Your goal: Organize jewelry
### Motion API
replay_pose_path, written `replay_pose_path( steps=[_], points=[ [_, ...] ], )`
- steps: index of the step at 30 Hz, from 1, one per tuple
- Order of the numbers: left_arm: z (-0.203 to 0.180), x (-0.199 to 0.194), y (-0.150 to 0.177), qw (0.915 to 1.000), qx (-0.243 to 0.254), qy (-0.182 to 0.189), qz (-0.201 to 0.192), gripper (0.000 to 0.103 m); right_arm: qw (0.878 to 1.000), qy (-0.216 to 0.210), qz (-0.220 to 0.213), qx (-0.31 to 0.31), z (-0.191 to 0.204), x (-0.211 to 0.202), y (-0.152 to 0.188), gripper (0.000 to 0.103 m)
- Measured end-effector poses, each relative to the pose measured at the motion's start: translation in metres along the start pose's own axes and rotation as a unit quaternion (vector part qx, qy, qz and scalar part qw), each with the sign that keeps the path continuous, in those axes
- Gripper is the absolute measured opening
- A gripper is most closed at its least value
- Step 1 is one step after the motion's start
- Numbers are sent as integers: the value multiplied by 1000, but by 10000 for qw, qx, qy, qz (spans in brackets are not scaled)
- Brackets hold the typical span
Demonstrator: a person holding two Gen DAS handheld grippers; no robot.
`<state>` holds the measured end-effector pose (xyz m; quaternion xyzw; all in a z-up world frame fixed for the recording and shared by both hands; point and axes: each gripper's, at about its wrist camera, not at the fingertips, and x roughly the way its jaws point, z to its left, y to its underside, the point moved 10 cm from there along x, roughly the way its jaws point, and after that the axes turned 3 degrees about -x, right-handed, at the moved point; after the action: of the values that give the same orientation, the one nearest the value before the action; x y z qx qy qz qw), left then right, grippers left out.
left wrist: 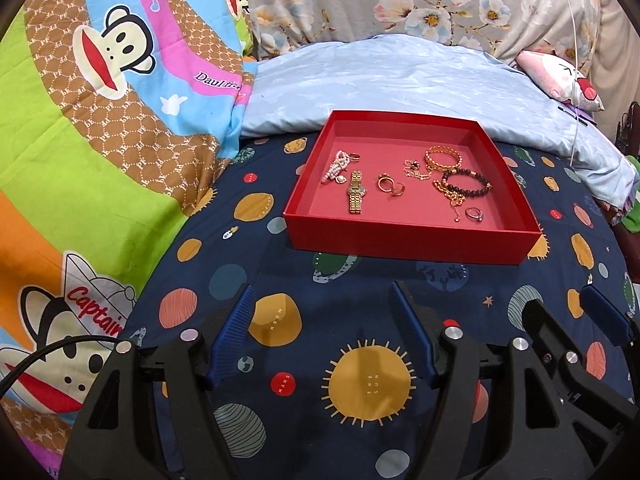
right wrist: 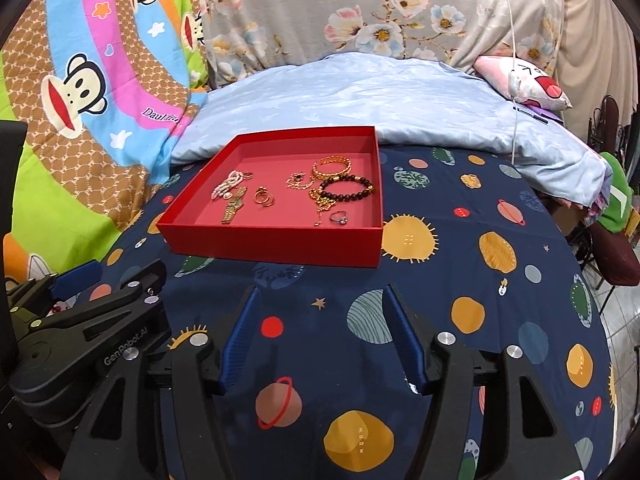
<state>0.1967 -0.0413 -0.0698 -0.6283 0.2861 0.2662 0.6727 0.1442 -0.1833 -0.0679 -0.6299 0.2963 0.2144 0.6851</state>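
Both hand-held grippers, left (left wrist: 322,328) and right (right wrist: 320,332), hover empty, jaws apart, angled down toward red tray (left wrist: 400,240), seemingly side by side.

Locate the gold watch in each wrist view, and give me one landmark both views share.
Left wrist view: the gold watch lies in the red tray, left of centre, right of the pearl strand.
Right wrist view: the gold watch lies near the red tray's left side, below the pearl strand.
Shared landmark: the dark bead bracelet, right of the watch in both.
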Motion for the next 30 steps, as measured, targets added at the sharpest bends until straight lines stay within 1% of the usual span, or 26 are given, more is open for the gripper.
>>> replay_pose_path(
  steps=[8,18,30],
  points=[
    [3,1,-1,9999,-33,-113,10,69,10000,54,9,-3,-1,1,-2,64],
    [-1,-2,-3,9999,44,-161,-33,69,9999,85,25,84,-5,2,-2,64],
    [0,-2,-3,9998,24,-177,-31,69,9999,88,27,95,-5,2,-1,64]
  ],
)
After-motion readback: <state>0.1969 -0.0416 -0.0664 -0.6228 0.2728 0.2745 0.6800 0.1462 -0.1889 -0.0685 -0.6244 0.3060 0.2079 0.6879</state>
